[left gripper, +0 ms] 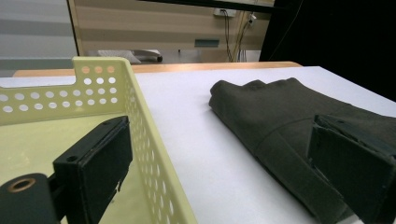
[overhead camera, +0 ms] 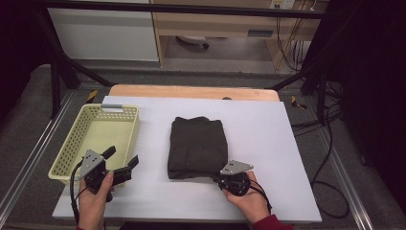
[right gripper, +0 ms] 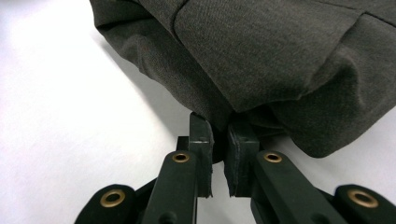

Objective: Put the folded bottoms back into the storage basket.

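Basket, pale yellow, perforated, sits at the left of the white surface; nothing seen inside it.

Left hand-held gripper hangs over the basket's near right corner, jaws wide apart, nothing between them. In the left gripper view one jaw stands over the basket floor, the other toward the cloth.

Folded dark garment lies mid-surface, just right of the basket, not touching it. Olive-grey weave, seam lines showing in the right gripper view.

Right hand-held gripper is at the garment's near right corner, jaws drawn together and pinching a fold of its edge.

Step in hand, by my reading: the near edge is gripped, ready for lifting or a further fold. The next move likely calls for the left hand-held gripper to cross to the garment's near left corner and clamp there, so both corners rise evenly; a one-sided lift risks the fold spilling open.

No brand, label or legible writing anywhere.
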Demonstrator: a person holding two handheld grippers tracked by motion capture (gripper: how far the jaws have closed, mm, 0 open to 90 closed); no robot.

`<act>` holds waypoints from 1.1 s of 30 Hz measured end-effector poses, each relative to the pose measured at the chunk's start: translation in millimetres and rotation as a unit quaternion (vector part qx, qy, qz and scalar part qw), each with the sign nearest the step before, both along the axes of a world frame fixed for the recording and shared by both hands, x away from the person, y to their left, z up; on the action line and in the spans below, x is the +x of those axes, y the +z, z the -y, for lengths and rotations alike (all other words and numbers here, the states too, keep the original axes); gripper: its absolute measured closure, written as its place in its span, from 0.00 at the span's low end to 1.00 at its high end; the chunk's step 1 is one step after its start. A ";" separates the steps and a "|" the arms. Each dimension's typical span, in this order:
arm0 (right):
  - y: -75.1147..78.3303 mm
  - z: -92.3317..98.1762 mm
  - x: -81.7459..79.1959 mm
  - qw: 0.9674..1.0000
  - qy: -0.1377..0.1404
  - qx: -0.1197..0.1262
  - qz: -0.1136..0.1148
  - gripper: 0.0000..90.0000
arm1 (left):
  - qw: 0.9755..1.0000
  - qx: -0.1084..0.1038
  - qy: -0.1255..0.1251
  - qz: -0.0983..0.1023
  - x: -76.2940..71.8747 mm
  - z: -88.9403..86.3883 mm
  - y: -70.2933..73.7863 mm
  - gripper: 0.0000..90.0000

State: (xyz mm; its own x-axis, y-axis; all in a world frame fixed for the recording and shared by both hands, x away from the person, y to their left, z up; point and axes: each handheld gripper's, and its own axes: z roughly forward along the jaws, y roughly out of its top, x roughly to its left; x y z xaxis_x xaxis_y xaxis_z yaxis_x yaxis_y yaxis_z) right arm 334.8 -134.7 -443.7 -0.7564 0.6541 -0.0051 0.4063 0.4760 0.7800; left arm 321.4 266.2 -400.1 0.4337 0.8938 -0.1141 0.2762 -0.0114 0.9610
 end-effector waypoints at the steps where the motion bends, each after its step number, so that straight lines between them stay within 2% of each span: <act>1: 0.0 0.6 -1.2 1.000 0.001 0.000 -0.002 0.92 | 1.000 0.000 0.000 0.000 0.0 0.0 0.0 0.07; 13: 1.3 1.3 -11.5 1.000 0.013 -0.002 -0.012 0.92 | 1.000 -0.001 0.004 -0.001 -0.7 -3.3 -0.7 0.08; 22: 1.0 3.5 -15.9 1.000 0.013 0.005 -0.018 0.92 | 1.000 0.005 0.009 0.006 -2.6 -2.2 0.7 0.08; 26: 2.1 3.2 -18.2 1.000 0.014 0.005 -0.019 0.92 | 1.000 -0.001 0.009 0.005 -2.8 -3.8 1.1 0.08; 33: 1.0 8.2 -27.6 1.000 0.013 0.010 -0.023 0.92 | 1.000 0.002 0.011 0.006 -3.3 -3.0 0.9 0.08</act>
State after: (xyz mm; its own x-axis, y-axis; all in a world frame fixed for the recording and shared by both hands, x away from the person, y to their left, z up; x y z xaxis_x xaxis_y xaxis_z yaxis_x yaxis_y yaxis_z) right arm 307.2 -142.9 -442.7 -0.7725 0.6336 0.0429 0.4289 0.4708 0.7710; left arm 318.2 269.3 -399.3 0.4158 0.9032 -0.1067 0.2658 -0.0085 0.9640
